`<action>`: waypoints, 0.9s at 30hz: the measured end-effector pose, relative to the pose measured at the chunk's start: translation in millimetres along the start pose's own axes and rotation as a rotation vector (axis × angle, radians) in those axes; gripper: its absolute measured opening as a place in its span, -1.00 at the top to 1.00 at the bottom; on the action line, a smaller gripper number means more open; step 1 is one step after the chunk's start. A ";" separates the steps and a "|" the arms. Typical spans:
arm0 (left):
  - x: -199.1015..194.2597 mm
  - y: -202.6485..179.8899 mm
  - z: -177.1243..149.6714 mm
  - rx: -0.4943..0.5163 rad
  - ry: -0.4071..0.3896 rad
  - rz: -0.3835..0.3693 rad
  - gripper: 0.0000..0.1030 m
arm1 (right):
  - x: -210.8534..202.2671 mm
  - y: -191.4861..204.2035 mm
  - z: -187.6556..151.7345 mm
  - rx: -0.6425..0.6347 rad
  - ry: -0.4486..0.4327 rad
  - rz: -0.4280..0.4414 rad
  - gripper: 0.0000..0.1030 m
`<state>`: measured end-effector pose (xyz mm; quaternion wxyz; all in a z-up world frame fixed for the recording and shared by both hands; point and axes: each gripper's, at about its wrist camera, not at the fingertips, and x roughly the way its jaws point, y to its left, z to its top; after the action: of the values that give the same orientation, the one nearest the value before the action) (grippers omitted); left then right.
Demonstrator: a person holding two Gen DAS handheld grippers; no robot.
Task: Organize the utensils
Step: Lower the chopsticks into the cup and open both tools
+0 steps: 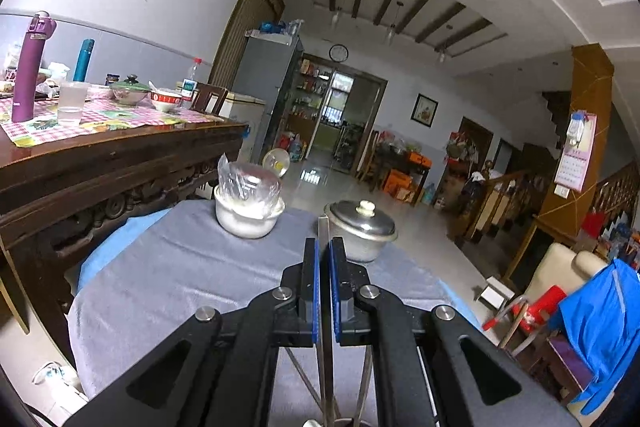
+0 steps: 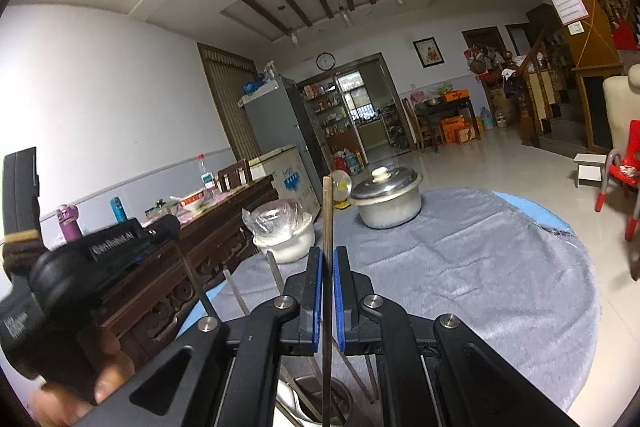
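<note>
In the left wrist view my left gripper point(image 1: 324, 247) is shut on a flat silver utensil handle point(image 1: 323, 231) that stands upright between the blue pads. Other metal handles point(image 1: 365, 383) fan out below it. In the right wrist view my right gripper point(image 2: 327, 255) is shut on a thin brownish chopstick point(image 2: 328, 211), also upright. Its lower end drops into a metal utensil holder point(image 2: 292, 399) under the fingers. The left gripper point(image 2: 168, 225) shows at the left of this view, held by a hand point(image 2: 108, 363).
The round table point(image 2: 460, 267) carries a grey cloth over blue. At its far side stand a lidded metal pot point(image 2: 386, 199) and a white bowl point(image 2: 286, 243) topped with a plastic bag. A carved wooden table point(image 1: 120, 155) with bottles and bowls is close on the left.
</note>
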<state>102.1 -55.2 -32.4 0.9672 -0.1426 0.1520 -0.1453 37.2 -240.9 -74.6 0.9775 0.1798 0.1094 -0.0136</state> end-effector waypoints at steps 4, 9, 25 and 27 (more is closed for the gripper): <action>-1.7 -4.5 -6.1 0.041 0.018 -0.015 0.90 | 0.7 1.0 -0.8 -0.006 0.014 0.000 0.88; -9.9 -6.8 -10.4 0.086 0.036 -0.030 0.89 | -0.8 -1.0 -1.6 -0.005 0.031 0.000 0.88; -59.8 -4.7 -4.5 0.240 0.126 -0.037 -0.08 | -8.5 -9.4 1.6 0.096 0.125 0.111 0.69; -67.8 -2.4 -3.6 0.259 0.124 -0.025 -0.17 | -17.6 -14.6 6.5 0.119 0.103 0.106 0.64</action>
<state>38.5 -36.2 -17.8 0.9643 -0.0094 0.1896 -0.1844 20.4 -257.1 -69.8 0.9575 0.2434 0.1489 0.0408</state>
